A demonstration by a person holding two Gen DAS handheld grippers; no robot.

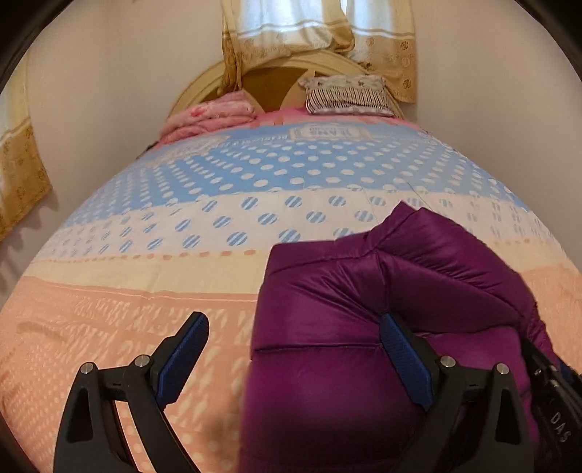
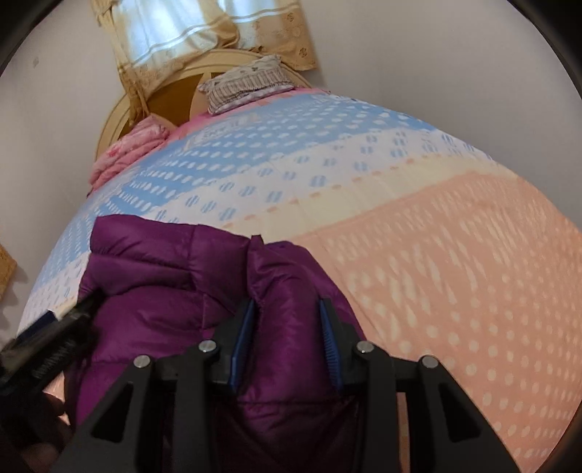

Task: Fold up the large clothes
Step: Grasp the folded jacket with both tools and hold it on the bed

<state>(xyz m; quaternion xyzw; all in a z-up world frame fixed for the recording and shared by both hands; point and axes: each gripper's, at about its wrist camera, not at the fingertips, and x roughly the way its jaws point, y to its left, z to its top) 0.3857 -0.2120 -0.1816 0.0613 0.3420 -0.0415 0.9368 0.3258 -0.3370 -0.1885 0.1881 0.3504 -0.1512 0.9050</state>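
While pinched: jacket (image 2: pixel 287 291) in R gripper (image 2: pixel 289 340).

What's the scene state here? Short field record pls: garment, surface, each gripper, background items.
garment: purple puffer jacket, bunched, lying on the bed
surface: bedspread with peach, cream and blue polka-dot bands
left gripper: open; jacket's edge sits between the pads, neither pad pressing on it
right gripper: shut on a fold of the jacket, both blue pads against the fabric
head of bed: striped pillow, folded pink blanket, rounded wooden headboard
window: beige curtain above the headboard
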